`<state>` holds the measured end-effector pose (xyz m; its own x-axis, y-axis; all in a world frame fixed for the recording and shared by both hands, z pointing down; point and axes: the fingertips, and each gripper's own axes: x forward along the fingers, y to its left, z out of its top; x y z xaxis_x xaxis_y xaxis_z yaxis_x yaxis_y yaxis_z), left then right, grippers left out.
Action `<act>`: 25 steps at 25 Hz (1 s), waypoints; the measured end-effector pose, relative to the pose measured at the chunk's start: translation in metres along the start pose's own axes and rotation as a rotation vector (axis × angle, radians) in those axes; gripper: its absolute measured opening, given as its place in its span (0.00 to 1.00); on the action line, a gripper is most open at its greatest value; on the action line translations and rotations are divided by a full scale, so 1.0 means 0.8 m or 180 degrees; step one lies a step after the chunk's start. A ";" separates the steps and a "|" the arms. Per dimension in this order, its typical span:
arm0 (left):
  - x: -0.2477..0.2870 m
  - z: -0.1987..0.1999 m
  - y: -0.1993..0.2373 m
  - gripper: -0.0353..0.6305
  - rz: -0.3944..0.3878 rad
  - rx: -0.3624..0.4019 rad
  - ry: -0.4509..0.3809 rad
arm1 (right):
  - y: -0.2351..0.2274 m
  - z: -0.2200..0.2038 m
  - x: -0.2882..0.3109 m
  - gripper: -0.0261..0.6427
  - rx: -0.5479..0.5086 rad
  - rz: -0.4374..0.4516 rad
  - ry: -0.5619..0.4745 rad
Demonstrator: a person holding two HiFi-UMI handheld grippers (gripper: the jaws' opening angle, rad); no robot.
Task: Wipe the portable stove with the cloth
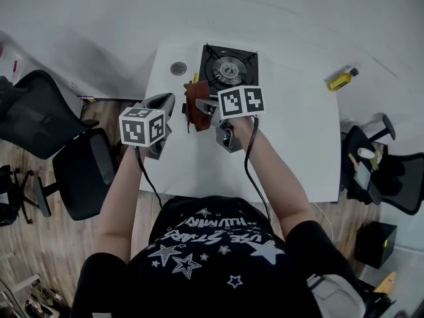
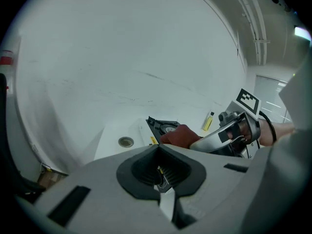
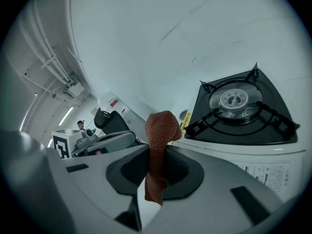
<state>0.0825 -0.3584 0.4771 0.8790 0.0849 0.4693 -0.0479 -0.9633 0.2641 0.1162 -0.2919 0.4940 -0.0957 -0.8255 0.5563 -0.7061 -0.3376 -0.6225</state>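
Observation:
The black portable stove (image 1: 228, 68) stands at the far middle of the white table (image 1: 291, 144). My right gripper (image 1: 207, 109) is shut on a red-brown cloth (image 1: 195, 105), held in the air just in front of the stove's left corner. In the right gripper view the cloth (image 3: 159, 145) hangs pinched between the jaws of that gripper (image 3: 157, 152), with the stove's burner (image 3: 239, 106) ahead to the right. To the left of the cloth, my left gripper (image 1: 167, 103) has its jaws together and nothing in them. The left gripper view shows it (image 2: 157, 150) facing the cloth (image 2: 179, 135) and the stove (image 2: 163, 126).
A small round metal disc (image 1: 178, 67) lies left of the stove. A yellow bottle (image 1: 342, 79) lies at the table's far right corner. Black office chairs stand on the left (image 1: 40, 111) and right (image 1: 381, 171) of the table.

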 end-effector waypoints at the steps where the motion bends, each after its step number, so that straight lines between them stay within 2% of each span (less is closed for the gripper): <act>1: -0.002 -0.003 0.003 0.06 0.0004 -0.0008 0.0012 | 0.001 -0.004 0.007 0.13 -0.0012 -0.0014 0.0027; 9: 0.000 -0.023 0.008 0.06 -0.0043 -0.0063 0.0095 | -0.024 -0.023 0.024 0.13 0.0099 -0.0189 0.0080; 25: 0.027 -0.024 -0.027 0.06 -0.0213 -0.0028 0.0160 | -0.097 -0.037 -0.051 0.13 0.0329 -0.0453 -0.0082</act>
<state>0.0932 -0.3306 0.4979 0.8554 0.1620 0.4919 0.0058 -0.9528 0.3037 0.1542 -0.2189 0.5359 0.0190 -0.7768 0.6295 -0.6353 -0.4956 -0.5923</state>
